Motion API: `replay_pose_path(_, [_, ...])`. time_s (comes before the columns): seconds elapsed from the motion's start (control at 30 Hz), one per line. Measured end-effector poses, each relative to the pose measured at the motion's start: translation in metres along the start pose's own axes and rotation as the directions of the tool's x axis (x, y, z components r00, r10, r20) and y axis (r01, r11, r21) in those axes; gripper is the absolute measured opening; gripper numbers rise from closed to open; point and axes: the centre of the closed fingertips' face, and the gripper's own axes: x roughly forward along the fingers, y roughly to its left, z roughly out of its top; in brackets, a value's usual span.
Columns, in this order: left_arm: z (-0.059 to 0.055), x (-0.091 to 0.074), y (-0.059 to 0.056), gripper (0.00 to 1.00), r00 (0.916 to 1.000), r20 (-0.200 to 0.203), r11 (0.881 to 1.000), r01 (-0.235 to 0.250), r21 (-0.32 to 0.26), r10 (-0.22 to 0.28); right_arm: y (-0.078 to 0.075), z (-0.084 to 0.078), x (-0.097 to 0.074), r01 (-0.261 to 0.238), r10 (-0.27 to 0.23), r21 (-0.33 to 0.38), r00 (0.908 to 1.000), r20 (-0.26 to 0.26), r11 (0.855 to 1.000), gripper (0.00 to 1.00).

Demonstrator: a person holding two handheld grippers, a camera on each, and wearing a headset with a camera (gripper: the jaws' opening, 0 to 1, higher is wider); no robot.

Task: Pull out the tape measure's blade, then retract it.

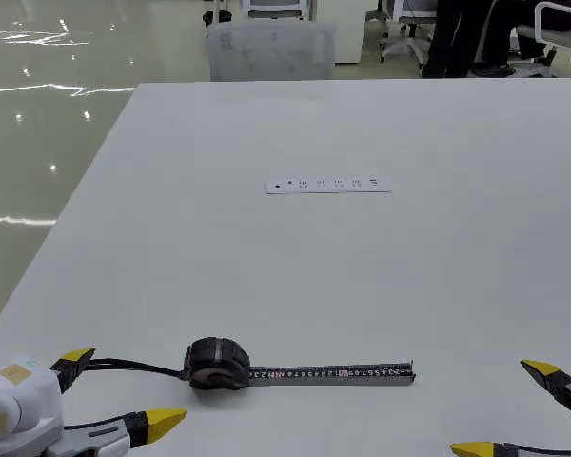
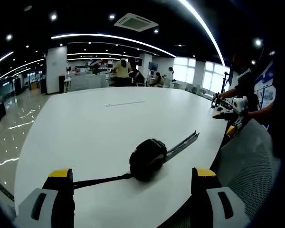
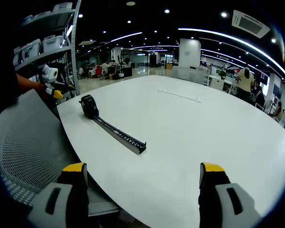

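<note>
Tape measure (image 1: 217,364) lying on the white table (image 1: 362,267) near its front edge, with its blade (image 1: 333,373) drawn out flat to the right. Left gripper (image 1: 119,390): fingers spread wide, holding nothing; the case's black strap (image 1: 133,365) runs up to one yellow fingertip (image 1: 76,357). Right gripper (image 1: 504,407): fingers equally wide apart, empty, set apart from the blade.

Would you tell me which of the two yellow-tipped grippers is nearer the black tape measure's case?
The left gripper: the round black tape measure case lies ahead of it, whereas the right gripper sits past the tip of the extended blade.
</note>
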Motion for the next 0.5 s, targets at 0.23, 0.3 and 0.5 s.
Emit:
replay_pose_path(0.23, [0.0030, 0.0060, 0.0008, 1.00, 0.9999, -0.005, 1.000, -0.014, -0.006, 0.014, 0.0010, 0.0027, 0.0003, -0.008, 0.008, -0.020, 0.9999, -0.011, 1.000, 0.98])
replay_pose_path(0.3, [0.0036, 0.0071, -0.0003, 1.00, 0.9999, -0.003, 1.000, -0.013, -0.006, 0.013, -0.0007, 0.0013, 0.0001, -0.008, 0.007, -0.019, 0.9999, -0.012, 1.000, 0.98])
replay_pose_path(0.5, [0.0013, 0.0060, -0.0016, 1.00, 0.9999, -0.004, 1.000, -0.012, -0.011, 0.012, -0.0031, -0.0011, -0.0036, 0.001, -0.001, -0.018, 0.9997, -0.026, 1.000, 0.98])
